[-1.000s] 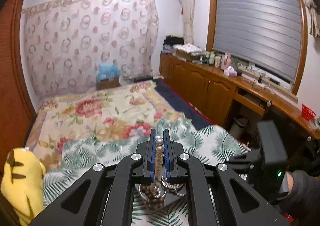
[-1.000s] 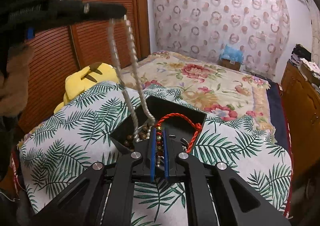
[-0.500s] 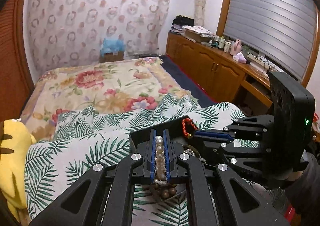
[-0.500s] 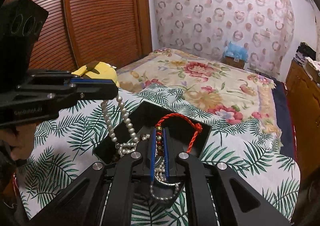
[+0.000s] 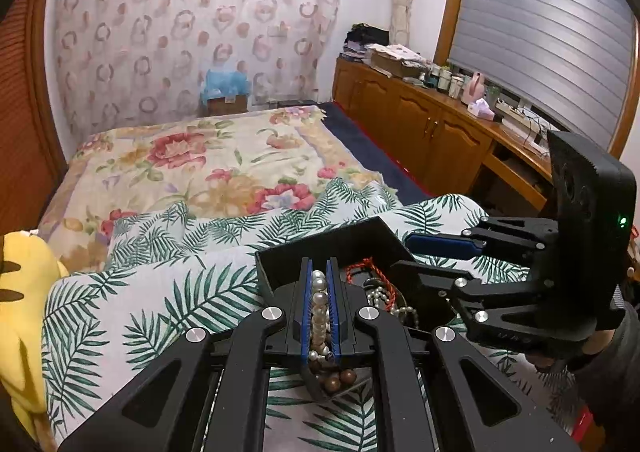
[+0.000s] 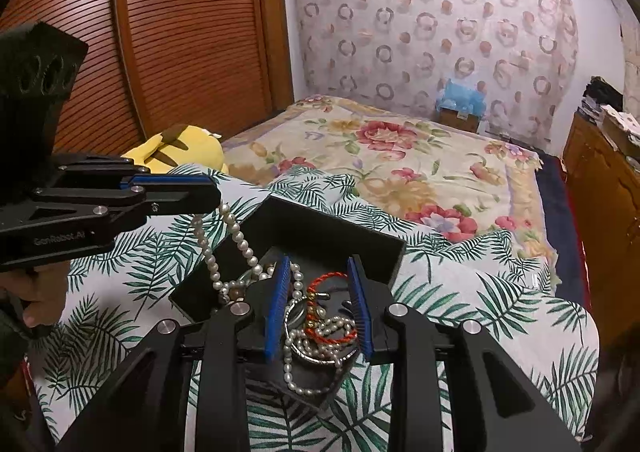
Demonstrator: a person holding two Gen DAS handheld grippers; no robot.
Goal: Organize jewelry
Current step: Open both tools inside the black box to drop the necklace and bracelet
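So the left claw [image 5: 319,284] is clamped tight on the pearls [image 5: 319,308], and from the right wrist view you can see the strand drooping from its tip down into the box [image 6: 320,236]. The box is black, open on top, sitting on the palm-leaf blanket [image 6: 500,292] near the foot end of the bed [image 6: 400,155].

The right claw [image 6: 318,292] has just been opening, and its blue pads now stand apart over the box without pressing on anything. The red cord [image 6: 326,284] lies loose between them on top of the pile (more pearls and what looks like a metal bangle under it). A few brown beads [image 5: 338,380] show at the near corner of the box in the left wrist view.

A yellow plush [image 6: 180,143] sits at the bed's left edge by the wooden doors.
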